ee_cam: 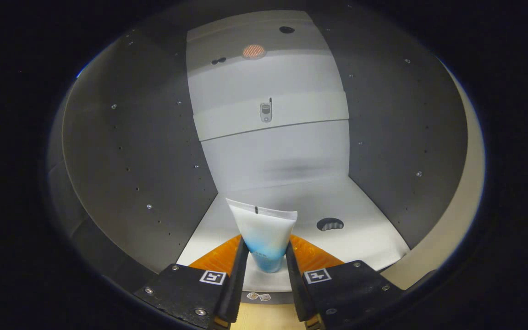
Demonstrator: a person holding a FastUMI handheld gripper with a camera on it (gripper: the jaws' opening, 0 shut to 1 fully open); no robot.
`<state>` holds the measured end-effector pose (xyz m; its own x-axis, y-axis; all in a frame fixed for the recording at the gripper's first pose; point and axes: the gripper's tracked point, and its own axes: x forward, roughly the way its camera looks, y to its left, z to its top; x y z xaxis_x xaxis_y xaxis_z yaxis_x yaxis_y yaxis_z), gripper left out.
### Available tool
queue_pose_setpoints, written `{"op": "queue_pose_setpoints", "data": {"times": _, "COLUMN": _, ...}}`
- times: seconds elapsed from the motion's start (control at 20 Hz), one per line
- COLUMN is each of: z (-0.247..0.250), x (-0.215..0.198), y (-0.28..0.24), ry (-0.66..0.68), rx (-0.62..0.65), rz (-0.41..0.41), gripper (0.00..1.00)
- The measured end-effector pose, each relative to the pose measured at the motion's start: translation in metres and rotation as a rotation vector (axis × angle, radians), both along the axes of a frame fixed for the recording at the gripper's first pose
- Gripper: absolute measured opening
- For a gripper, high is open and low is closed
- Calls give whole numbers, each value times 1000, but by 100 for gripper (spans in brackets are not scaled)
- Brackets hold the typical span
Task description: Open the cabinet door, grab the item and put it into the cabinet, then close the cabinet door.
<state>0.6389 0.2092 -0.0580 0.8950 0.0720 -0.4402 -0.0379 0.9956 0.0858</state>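
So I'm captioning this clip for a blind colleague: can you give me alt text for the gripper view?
The gripper holds a white-and-blue tube between its two fingers, crimped end pointing ahead into an open cabinet. The cabinet has dark side walls, a pale back panel and a pale floor with a dark hole beside the tube.

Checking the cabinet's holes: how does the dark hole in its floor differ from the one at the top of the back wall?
The floor hole looks larger, beside the tube held between the fingers. The top hole looks smaller, far beyond them. Both are dark ovals in white panels.
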Motion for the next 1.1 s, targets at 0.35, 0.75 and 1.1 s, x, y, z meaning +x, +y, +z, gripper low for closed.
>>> {"op": "queue_pose_setpoints", "data": {"times": 0.35, "z": 0, "x": 9, "y": -2, "ry": -37, "rx": -35, "rz": -14, "gripper": 51}}
{"op": "queue_pose_setpoints", "data": {"times": 0.75, "z": 30, "x": -12, "y": -11, "ry": -129, "rx": -100, "rz": -34, "gripper": 94}}
{"op": "queue_pose_setpoints", "data": {"times": 1.1, "z": 88, "x": -108, "y": -6, "ry": -291, "rx": -108, "rz": 1, "gripper": 94}}
